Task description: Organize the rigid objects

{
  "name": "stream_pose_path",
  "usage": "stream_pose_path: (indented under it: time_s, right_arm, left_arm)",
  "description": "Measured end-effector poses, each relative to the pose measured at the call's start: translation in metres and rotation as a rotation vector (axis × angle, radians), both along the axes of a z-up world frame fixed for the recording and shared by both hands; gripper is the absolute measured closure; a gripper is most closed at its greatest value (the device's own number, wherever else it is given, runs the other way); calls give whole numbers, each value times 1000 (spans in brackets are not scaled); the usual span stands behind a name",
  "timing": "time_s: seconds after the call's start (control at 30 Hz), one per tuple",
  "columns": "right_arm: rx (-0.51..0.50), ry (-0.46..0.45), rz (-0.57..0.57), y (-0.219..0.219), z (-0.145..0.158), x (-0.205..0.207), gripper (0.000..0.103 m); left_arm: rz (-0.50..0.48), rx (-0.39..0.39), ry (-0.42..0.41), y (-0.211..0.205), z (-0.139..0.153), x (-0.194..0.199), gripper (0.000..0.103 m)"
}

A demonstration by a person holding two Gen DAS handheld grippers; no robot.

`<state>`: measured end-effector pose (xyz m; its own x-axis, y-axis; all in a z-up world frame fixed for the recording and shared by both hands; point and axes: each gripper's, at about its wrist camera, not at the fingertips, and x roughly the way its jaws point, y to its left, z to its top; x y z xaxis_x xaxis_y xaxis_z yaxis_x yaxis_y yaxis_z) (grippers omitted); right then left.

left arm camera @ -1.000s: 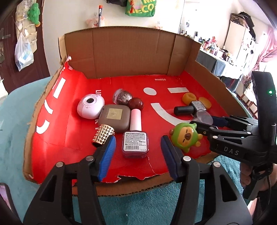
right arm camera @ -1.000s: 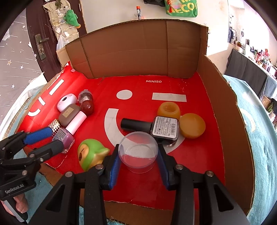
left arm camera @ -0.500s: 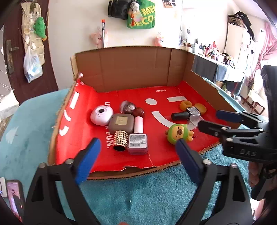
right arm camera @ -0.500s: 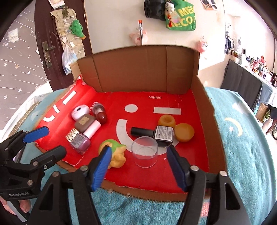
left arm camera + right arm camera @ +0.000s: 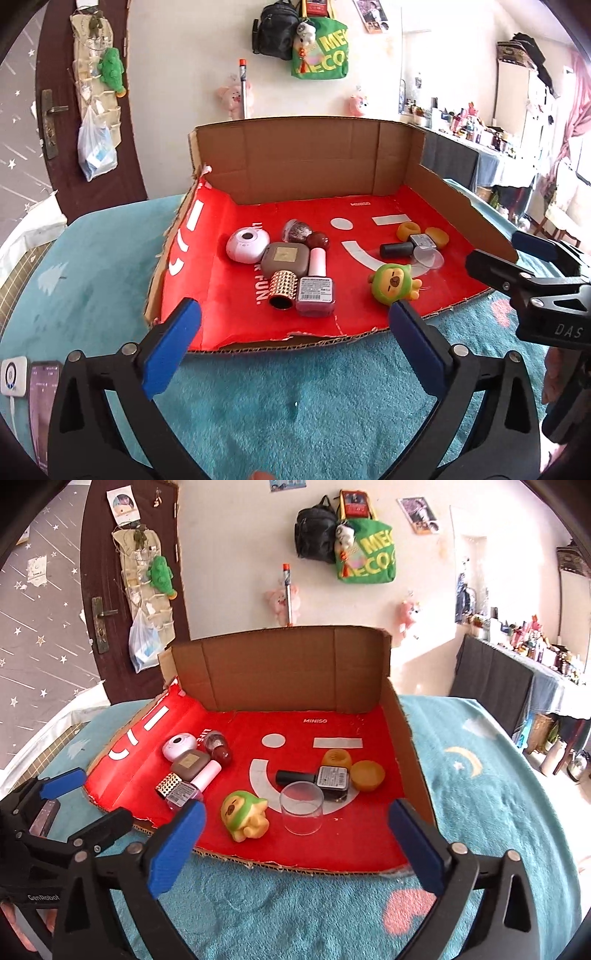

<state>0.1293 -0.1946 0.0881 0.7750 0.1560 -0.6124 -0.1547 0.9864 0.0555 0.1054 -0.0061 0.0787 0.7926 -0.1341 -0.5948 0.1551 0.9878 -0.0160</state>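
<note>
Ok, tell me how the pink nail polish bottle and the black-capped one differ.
The pink nail polish bottle has a pale pink cap and lies among the left cluster; the black-capped bottle has a dark body and lies by the two orange pieces on the right. Their caps point different ways. Both lie flat, labels up.

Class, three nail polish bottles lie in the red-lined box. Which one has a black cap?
The dark bottle on the right, lying beside the two orange caps. The pink bottle has a pale pink cap, and the glittery bottle a dark red one.
</note>
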Motion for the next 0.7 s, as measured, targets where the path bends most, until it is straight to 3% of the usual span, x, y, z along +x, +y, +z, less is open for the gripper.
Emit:
stream_pose_path:
  time_s: [0.2,0.43,0.7]
  right_arm:
    - [-18,-35,-64,-1,-6,-10,0]
    - [-85,-48,-102,4,-19,-13,0]
    - [-83,-27,-133,0,-30,-13,0]
  left_arm:
    - [30,6,9,4,-9,-4,0]
    - [81,72,-1,2,-20,-6,0]
    - [83,53,43,8,-33,-1,0]
